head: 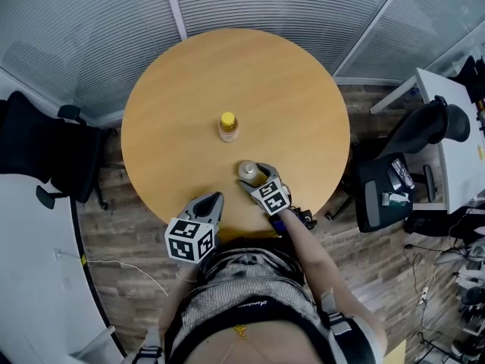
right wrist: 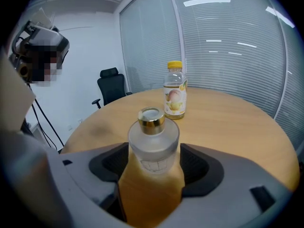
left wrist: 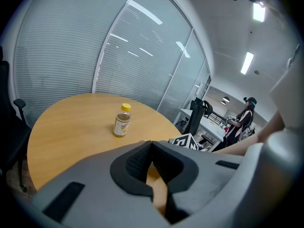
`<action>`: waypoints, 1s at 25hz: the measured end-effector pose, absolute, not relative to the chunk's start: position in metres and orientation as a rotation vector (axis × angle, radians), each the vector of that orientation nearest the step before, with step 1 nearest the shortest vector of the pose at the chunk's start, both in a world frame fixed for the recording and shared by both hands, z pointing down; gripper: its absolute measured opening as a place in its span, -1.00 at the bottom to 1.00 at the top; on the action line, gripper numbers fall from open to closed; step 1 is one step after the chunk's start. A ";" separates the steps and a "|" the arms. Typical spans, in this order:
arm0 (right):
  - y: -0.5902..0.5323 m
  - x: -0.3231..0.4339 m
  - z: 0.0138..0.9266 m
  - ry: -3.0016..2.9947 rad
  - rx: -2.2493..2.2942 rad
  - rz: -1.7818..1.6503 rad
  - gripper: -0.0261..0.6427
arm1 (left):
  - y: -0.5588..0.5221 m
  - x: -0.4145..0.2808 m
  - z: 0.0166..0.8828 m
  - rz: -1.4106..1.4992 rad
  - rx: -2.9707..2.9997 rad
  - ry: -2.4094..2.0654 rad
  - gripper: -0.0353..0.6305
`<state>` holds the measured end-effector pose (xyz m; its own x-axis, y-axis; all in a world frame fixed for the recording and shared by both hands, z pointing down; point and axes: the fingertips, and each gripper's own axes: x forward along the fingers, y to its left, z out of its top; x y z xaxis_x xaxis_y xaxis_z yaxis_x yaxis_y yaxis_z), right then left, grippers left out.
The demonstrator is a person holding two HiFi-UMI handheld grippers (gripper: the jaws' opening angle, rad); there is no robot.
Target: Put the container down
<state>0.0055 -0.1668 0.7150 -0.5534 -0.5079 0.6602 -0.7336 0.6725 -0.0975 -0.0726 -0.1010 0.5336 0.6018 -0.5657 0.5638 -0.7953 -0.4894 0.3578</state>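
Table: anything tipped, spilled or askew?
Nothing stands out. The yellow-capped bottle stands upright mid-table; the frosted container is upright between the jaws of the right gripper. No spill shows on the table.

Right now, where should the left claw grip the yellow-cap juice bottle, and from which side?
Grip the juice bottle by its straight labelled body, below the cap, jaws level, coming from the near-left edge of the table. It stands upright with bare wood around it; the frosted bottle in the right claw occupies the near-right side.

Frosted glass container (right wrist: pixel 153 146), matt wooden table (right wrist: pixel 228 122)
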 end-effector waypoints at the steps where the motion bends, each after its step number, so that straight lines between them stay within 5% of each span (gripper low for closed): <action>1: -0.166 0.007 0.715 -2.281 0.957 0.493 0.12 | -0.100 -0.073 0.534 0.504 2.231 -1.069 -0.83; 16: -0.151 0.027 0.705 -2.314 1.013 0.539 0.09 | -0.097 -0.066 0.542 0.534 2.237 -1.028 -0.83; 25: -0.144 0.040 0.704 -2.309 1.047 0.561 -0.31 | -0.098 -0.053 0.548 0.558 2.248 -0.989 -0.83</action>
<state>0.0403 -0.1436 0.7040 -0.5537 -0.5530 0.6226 -0.7770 0.6120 -0.1474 -0.0532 -0.0983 0.5481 0.6314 -0.5061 0.5875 -0.7646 -0.5326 0.3629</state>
